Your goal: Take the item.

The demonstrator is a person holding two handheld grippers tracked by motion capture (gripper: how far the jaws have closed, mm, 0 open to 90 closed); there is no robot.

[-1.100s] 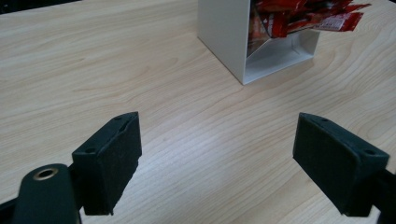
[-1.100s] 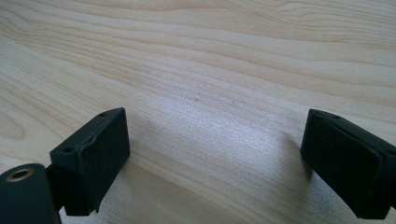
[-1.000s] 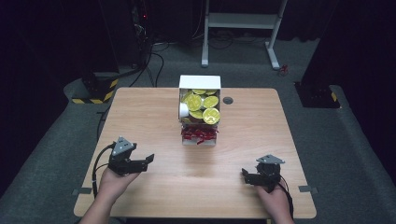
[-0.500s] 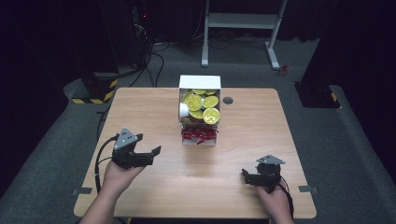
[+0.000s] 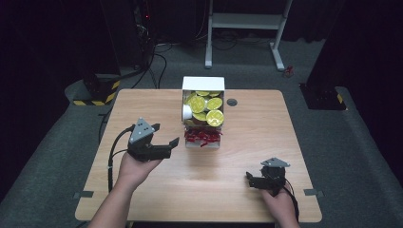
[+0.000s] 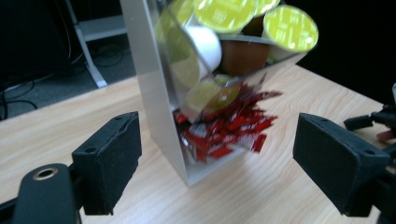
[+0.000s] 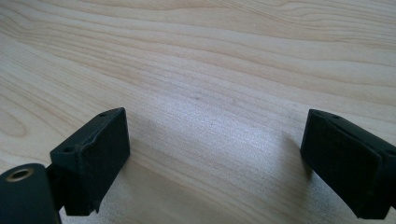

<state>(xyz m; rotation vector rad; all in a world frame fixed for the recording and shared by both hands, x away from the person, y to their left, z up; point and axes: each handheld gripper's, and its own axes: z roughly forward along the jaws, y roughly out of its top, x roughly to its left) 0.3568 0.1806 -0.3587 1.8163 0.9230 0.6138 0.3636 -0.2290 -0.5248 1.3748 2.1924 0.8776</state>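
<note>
Matt pale wood-grain table (image 7: 233,56)

High view: from above the near edge of the table (image 5: 142,102), facing forward and down, far enough to take in the whole top
Left gripper view: low and close, looking past its own jaws at the clear dispenser (image 6: 205,88)
Right gripper view: pressed close to the bare wood near the table's near right corner
Shared: high and left gripper views both catch the dispenser (image 5: 203,114)
</note>
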